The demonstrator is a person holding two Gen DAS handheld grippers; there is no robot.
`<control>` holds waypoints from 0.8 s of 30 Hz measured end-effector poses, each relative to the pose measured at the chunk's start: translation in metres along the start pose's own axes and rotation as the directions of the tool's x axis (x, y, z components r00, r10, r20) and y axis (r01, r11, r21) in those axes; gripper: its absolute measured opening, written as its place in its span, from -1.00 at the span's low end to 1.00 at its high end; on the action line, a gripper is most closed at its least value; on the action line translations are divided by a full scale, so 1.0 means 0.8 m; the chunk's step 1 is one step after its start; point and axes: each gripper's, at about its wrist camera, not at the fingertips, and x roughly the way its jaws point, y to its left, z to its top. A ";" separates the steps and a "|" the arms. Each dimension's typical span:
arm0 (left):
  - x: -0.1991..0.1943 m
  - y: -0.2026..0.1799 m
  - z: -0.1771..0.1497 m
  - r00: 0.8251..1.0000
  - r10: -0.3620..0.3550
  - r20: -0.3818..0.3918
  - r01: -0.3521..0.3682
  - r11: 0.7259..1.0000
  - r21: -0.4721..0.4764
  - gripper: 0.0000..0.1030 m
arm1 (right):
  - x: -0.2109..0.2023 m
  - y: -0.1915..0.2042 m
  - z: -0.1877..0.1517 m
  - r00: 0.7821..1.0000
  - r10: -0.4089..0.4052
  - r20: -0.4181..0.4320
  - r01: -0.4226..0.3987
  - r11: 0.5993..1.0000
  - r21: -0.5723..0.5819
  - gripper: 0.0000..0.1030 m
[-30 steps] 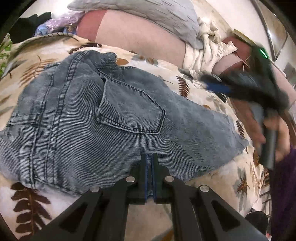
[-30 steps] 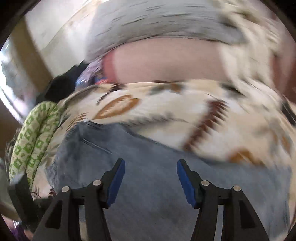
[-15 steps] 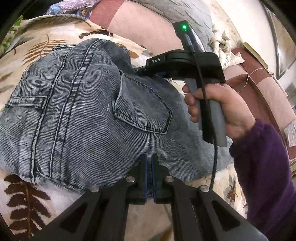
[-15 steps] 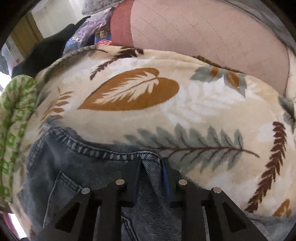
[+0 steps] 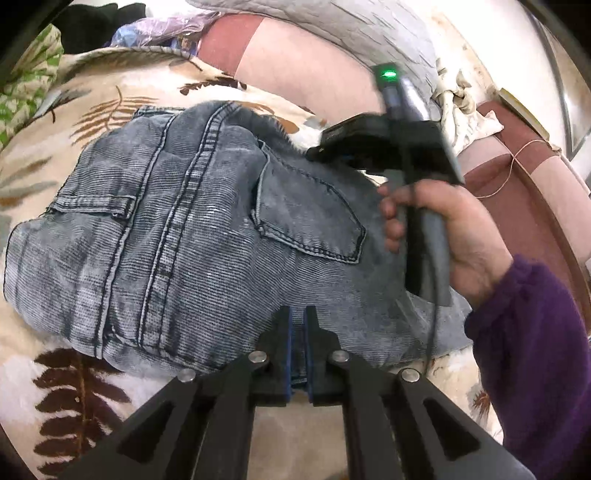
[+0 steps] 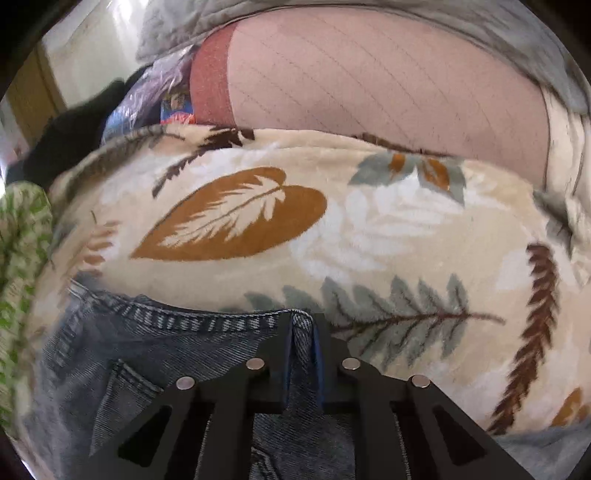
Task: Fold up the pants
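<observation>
Grey-blue denim pants lie folded on a leaf-print blanket, back pockets up. My left gripper is shut on the near edge of the pants. My right gripper is shut on the waistband edge of the pants and pinches a fold of denim between its pads. In the left wrist view the right gripper is held by a hand in a purple sleeve at the far right side of the pants.
A pink and maroon cushion and a grey cover lie behind the blanket. Green patterned cloth and a dark heap sit at the left. A white bundle of cloth lies at the right.
My right gripper swung in over the pants, closed on the waistband edge, and now holds it. My left gripper stayed shut on the near edge; the denim shifted slightly.
</observation>
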 end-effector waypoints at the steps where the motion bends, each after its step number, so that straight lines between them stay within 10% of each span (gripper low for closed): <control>1: 0.000 -0.001 0.000 1.000 0.000 0.000 0.000 1.000 0.001 -0.90 | -0.011 -0.003 -0.003 0.999 0.032 0.007 -0.032 0.999 0.032 -0.72; 7: 0.002 -0.010 0.000 1.000 0.024 0.014 -0.024 0.999 0.038 -0.90 | -0.110 -0.033 -0.054 0.985 0.117 0.127 -0.127 0.989 0.077 -0.72; 10: 0.005 -0.026 0.006 0.999 0.031 0.031 -0.033 0.998 0.057 -0.87 | -0.167 -0.073 -0.102 0.979 0.113 0.172 -0.135 0.983 0.124 -0.38; 13: -0.006 -0.049 -0.001 0.997 0.040 0.069 -0.047 0.993 0.107 -0.48 | -0.222 -0.121 -0.162 0.970 0.049 0.238 -0.098 0.975 0.199 0.17; 16: -0.012 -0.070 -0.013 0.989 0.095 0.116 -0.115 0.977 0.181 -0.24 | -0.274 -0.177 -0.222 0.951 0.007 0.308 -0.104 0.948 0.300 0.19; 22: 0.006 -0.044 -0.001 0.983 0.160 0.088 -0.172 0.973 0.154 -0.25 | -0.346 -0.321 -0.320 0.908 -0.171 0.382 -0.119 0.770 0.627 0.19; 24: 0.003 -0.041 0.000 0.976 0.201 0.085 -0.213 0.962 0.173 -0.55 | -0.343 -0.355 -0.340 0.905 -0.168 0.390 -0.168 0.703 0.691 0.21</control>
